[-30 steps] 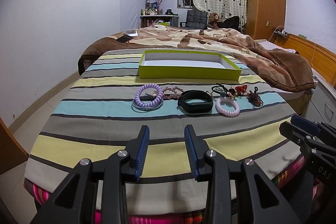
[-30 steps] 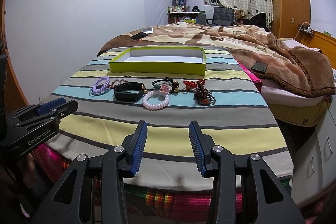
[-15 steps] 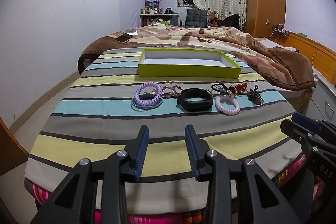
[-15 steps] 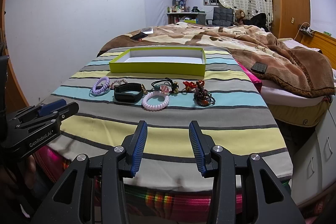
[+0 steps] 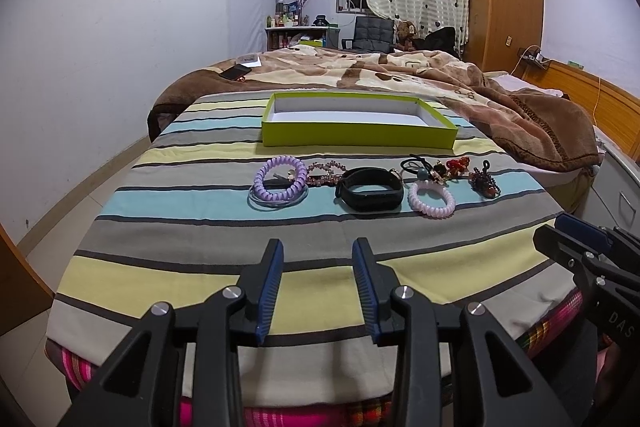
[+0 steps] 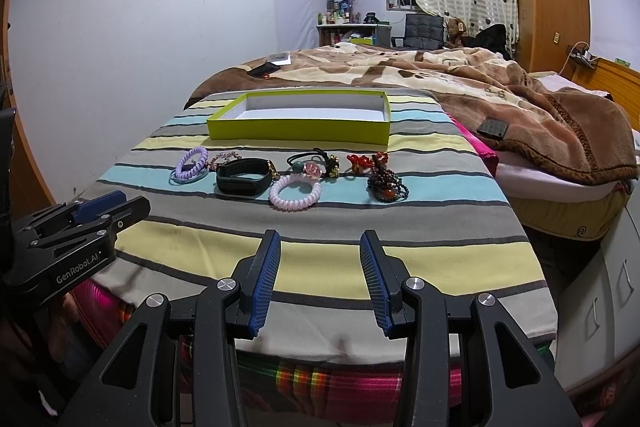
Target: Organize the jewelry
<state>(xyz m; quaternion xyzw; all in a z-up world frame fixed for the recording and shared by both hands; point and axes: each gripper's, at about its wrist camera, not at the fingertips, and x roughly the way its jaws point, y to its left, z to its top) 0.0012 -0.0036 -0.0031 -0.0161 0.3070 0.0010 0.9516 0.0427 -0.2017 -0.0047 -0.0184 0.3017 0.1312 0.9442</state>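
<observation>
While the left gripper [image 5: 317, 283] and right gripper [image 6: 320, 277] hover empty with jaws parted, we see the jewelry row [image 5: 370, 183] on the striped bedspread [image 5: 200, 195], near the green box [image 5: 356, 137].

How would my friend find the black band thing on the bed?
Find the green box on the striped bedspread. Before it lies a row of jewelry, with the black band near the middle. It is the only plain, wide, black loop, between a purple coil and a pink one.
</observation>
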